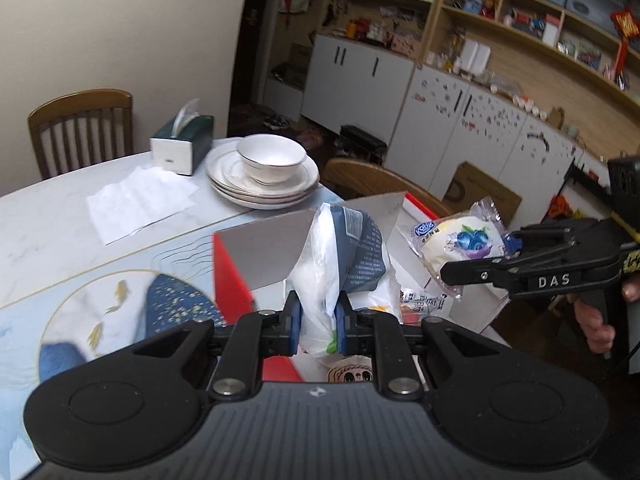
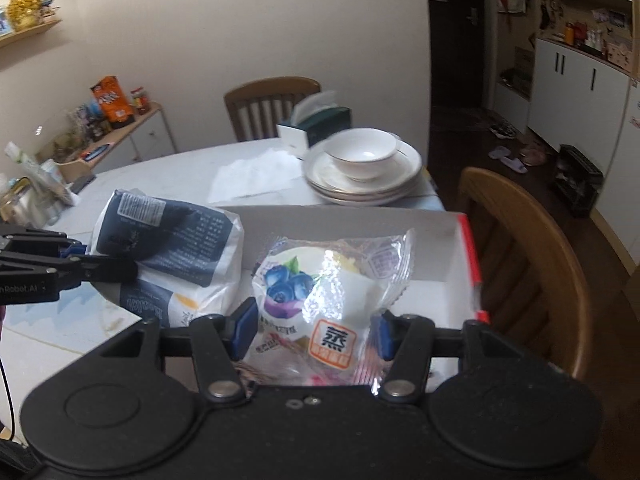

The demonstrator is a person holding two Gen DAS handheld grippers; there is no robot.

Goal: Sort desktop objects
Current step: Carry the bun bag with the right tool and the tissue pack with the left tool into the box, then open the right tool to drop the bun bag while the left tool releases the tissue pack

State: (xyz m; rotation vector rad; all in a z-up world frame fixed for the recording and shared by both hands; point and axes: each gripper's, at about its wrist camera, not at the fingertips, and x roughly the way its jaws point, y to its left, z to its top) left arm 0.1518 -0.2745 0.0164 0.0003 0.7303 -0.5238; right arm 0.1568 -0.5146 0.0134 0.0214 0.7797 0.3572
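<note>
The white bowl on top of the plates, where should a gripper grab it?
Grip the white bowl by its thin rim, coming down from above, one finger inside and one outside. It sits upright and open on the stacked plates, and its round body looks too wide to grip across. The tissue box crowds the far side.
</note>
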